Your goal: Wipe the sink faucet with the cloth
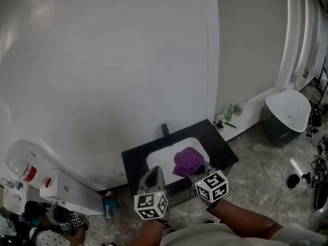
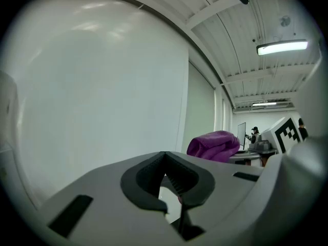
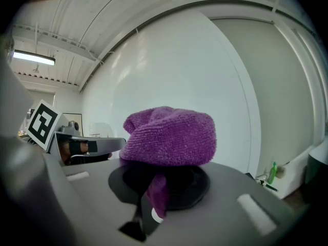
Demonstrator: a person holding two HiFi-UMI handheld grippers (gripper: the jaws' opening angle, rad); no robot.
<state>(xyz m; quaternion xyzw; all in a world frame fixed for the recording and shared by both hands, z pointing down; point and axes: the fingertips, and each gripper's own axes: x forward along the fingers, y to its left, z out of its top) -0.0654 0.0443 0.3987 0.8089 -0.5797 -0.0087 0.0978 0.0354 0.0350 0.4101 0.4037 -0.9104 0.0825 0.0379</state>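
Note:
A bunched purple cloth [image 1: 188,160] [image 3: 169,136] is clamped in my right gripper [image 1: 197,172] [image 3: 156,188], which is shut on it above the white sink [image 1: 156,163]. The sink is set in a black counter [image 1: 132,160]. A dark faucet [image 1: 165,130] stands upright at the sink's back edge, beyond the cloth and apart from it. My left gripper [image 1: 154,174] [image 2: 166,181] hangs just left of the right one over the sink's front, its jaws shut with nothing between them. In the left gripper view the cloth [image 2: 212,145] shows to the right.
A large white curved wall [image 1: 102,60] rises behind the counter. A green bottle [image 1: 230,111] stands on a ledge to the right, and beyond it a white basin [image 1: 289,111]. Cables [image 1: 315,173] lie on the floor. A white box [image 1: 66,191] and a person [image 1: 36,211] are at the lower left.

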